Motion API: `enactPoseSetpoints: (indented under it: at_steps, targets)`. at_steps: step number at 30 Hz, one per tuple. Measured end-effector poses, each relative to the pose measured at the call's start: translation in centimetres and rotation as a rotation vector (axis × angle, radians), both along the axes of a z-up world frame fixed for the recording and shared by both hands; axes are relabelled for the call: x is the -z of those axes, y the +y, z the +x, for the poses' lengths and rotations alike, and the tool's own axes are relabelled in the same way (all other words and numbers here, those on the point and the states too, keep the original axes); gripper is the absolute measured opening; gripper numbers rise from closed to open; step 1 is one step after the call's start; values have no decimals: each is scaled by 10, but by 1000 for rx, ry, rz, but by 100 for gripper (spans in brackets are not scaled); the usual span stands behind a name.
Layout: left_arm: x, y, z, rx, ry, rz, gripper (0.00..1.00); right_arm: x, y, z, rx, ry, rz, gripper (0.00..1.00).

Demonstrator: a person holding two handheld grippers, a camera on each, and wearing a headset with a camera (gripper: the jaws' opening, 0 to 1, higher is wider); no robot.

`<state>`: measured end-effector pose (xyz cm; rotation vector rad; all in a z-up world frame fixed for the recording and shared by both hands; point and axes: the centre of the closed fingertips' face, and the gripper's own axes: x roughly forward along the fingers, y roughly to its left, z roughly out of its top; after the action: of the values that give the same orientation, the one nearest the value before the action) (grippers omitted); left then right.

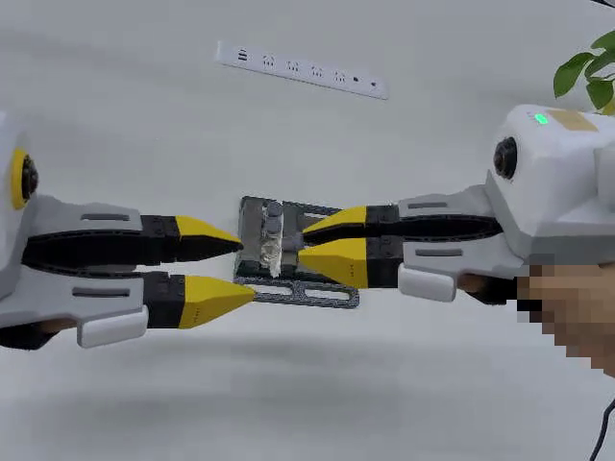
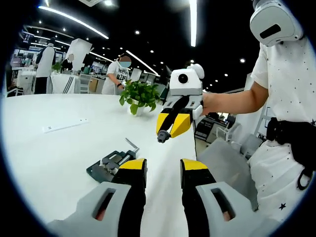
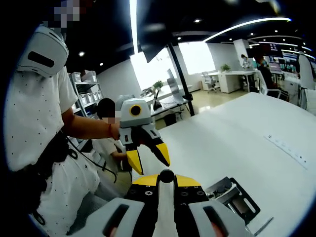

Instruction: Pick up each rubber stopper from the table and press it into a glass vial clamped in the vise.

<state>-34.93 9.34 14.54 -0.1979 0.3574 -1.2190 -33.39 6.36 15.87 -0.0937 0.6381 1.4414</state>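
A dark metal vise [image 1: 322, 293] lies on the white table with a glass vial [image 1: 272, 246] clamped upright in it; the vial's top looks grey. My right gripper [image 1: 304, 244] hovers just right of the vial. It is shut on a small dark rubber stopper [image 3: 166, 176], which also shows at its tips [image 2: 162, 138] in the left gripper view. My left gripper [image 1: 246, 269] is open and holds nothing, its fingertips just left of the vise. The two grippers face each other over the vise [image 2: 111, 165] [image 3: 236, 196].
A white power strip [image 1: 303, 69] lies at the back of the table. A potted green plant [image 1: 588, 75] stands at the far right edge [image 2: 139, 96]. The person's body is close to the table's near side, and other people stand in the background.
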Motion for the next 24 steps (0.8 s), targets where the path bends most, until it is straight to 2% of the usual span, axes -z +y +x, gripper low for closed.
enactPoseSetpoints:
  at_steps: [2,5,7,9,11,14,19,22,24]
  targets:
    - [4,2,2,-13,-3,9,28,4,1,4,-7,-22,-32,5]
    - [13,6,6,-35,-30,53,33,9,3,12,2,-36,-91,5]
    - [17,7,7,-44,-42,70,36,17,0,21,11,-65,-167,5]
    - [19,7,9,-50,-45,73,40,23,-1,27,2,-89,-224,5]
    - [21,9,12,-66,-60,77,43,32,-3,34,-10,-124,-305,5]
    - [25,12,15,-81,-63,81,47,41,-1,39,-42,-153,-378,5]
    - [34,16,20,-93,-111,111,54,55,5,45,-106,-191,-485,5]
    - [39,18,22,-99,-110,123,58,66,6,50,-166,-229,-561,6]
    - [41,19,23,-104,-125,133,61,71,6,52,-193,-246,-600,6]
